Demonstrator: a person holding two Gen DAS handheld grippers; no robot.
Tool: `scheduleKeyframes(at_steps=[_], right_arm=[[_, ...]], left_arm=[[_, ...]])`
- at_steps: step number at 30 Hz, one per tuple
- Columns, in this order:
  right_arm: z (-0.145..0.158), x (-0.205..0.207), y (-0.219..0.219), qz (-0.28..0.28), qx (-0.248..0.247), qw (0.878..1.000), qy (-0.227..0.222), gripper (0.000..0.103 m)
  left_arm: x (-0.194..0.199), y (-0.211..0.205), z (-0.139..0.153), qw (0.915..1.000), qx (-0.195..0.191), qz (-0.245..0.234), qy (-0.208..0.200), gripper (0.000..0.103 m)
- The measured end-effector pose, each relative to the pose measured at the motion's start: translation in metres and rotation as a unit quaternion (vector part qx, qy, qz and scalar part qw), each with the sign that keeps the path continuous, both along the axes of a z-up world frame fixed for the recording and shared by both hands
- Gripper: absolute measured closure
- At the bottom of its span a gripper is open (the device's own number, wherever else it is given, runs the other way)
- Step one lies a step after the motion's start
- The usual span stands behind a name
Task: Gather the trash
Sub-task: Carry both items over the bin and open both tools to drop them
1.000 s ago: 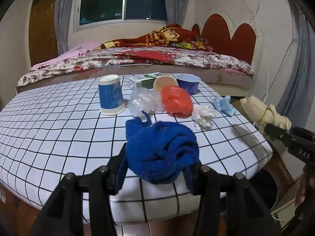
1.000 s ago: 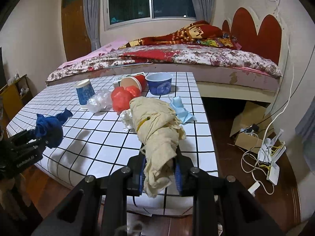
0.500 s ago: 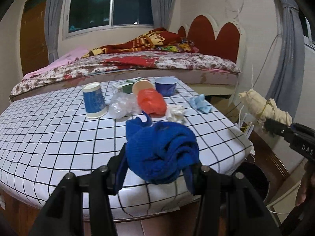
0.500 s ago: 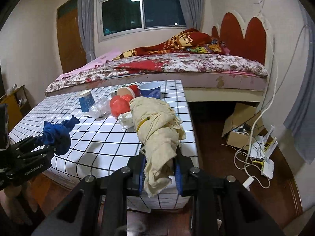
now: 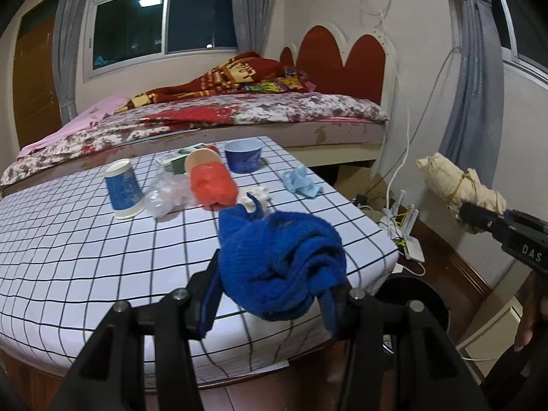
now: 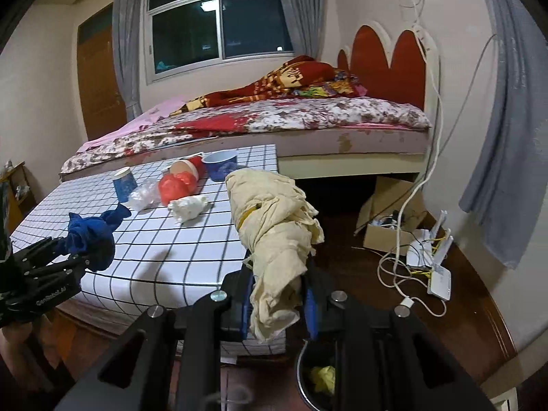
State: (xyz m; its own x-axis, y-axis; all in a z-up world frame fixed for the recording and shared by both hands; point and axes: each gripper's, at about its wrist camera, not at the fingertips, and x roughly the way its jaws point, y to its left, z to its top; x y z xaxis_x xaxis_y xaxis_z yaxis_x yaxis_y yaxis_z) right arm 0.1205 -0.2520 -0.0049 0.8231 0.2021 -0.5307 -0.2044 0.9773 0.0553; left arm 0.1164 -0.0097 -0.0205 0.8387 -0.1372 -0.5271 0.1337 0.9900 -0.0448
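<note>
My left gripper (image 5: 270, 301) is shut on a crumpled blue cloth (image 5: 281, 260), held above the near edge of the checked table (image 5: 68, 257). In the right wrist view the same blue cloth (image 6: 90, 236) shows at the left. My right gripper (image 6: 279, 299) is shut on a cream cloth bundle (image 6: 274, 219) tied with a yellow band, held off the table's right side. That cream bundle (image 5: 459, 185) appears at the right of the left wrist view. A black bin (image 6: 310, 376) with a yellow scrap inside stands on the floor below the right gripper. The black bin (image 5: 411, 291) is partly hidden.
On the table lie a blue paper cup (image 5: 124, 188), clear plastic (image 5: 167, 195), an orange bag (image 5: 212, 185), a blue bowl (image 5: 244, 159), white tissue (image 6: 188, 207) and a light blue scrap (image 5: 301, 183). A bed (image 5: 239, 113) stands behind. Cables, a router (image 6: 438, 274) and a cardboard box (image 6: 387, 219) clutter the floor at right.
Both grippers have drawn back from the table and swung to the right, each keeping its cloth. The bin has come into view below the right gripper.
</note>
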Motion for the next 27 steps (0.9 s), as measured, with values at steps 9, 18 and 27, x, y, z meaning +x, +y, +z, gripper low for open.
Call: scheduleKeyframes(at_steps=[9, 18, 27], right_arm=[[-0.005, -0.008, -0.030, -0.028, -0.002, 1.000, 0.001, 0.078], [-0.014, -0.018, -0.064, -0.061, -0.003, 0.998, 0.011, 0.078], [-0.026, -0.025, -0.097, -0.089, -0.010, 0.996, 0.028, 0.077]], left_arm=[[0.003, -0.035, -0.002, 0.9993, 0.007, -0.036, 0.002, 0.053], [0.007, -0.079, -0.006, 0.9966, 0.008, -0.081, 0.008, 0.053], [0.005, -0.125, -0.013, 0.9913, 0.013, -0.130, 0.013, 0.053]])
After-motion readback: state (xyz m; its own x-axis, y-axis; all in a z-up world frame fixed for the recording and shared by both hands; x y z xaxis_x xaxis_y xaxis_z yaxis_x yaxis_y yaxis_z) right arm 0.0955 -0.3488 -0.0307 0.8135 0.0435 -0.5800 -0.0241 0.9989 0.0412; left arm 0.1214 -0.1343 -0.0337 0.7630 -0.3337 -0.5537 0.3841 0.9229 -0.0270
